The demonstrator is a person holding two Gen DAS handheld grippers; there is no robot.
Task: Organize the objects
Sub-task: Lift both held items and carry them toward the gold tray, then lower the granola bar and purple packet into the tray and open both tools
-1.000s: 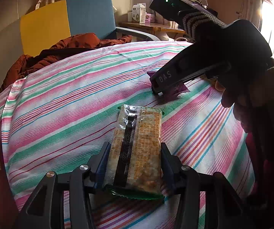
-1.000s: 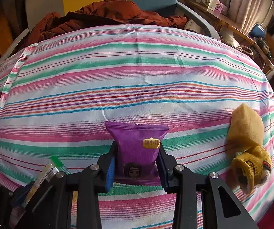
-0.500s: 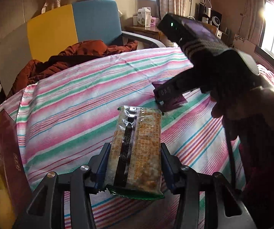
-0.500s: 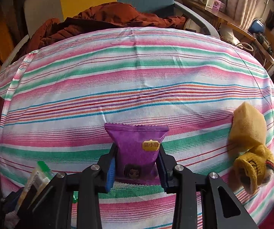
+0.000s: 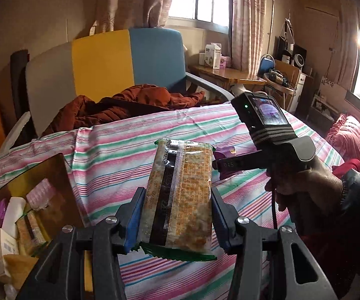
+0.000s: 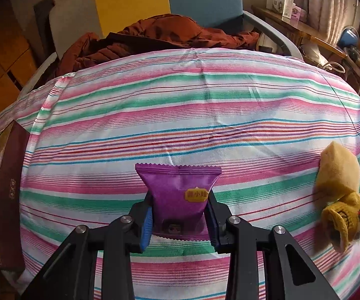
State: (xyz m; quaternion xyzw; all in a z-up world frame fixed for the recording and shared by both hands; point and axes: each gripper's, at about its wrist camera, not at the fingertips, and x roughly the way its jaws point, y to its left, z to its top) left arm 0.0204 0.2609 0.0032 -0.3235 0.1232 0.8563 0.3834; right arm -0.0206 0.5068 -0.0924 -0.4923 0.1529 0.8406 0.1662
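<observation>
My left gripper (image 5: 177,215) is shut on a long clear-wrapped cracker packet (image 5: 180,195) with an orange and black label, held up above the striped bedcloth (image 5: 120,160). My right gripper (image 6: 178,221) is shut on a small purple snack pouch (image 6: 178,195), low over the striped bedcloth (image 6: 180,115). In the left wrist view the right gripper (image 5: 223,166) appears at the right with a hand around its handle, the purple pouch (image 5: 226,150) peeking out behind the cracker packet. An open dark-red box (image 5: 32,192) with several packets inside lies at the lower left.
A yellow sock (image 6: 342,195) lies on the cloth at the right. The dark-red box (image 6: 7,200) edge is at the left. A rust-coloured jacket (image 6: 160,35) is piled on a blue and yellow chair (image 5: 130,60) beyond the bed. A wooden desk (image 5: 227,77) stands at the back.
My left gripper has risen with the cracker packet and swung left, bringing the open box into view. The right gripper has stayed almost still, holding the purple pouch.
</observation>
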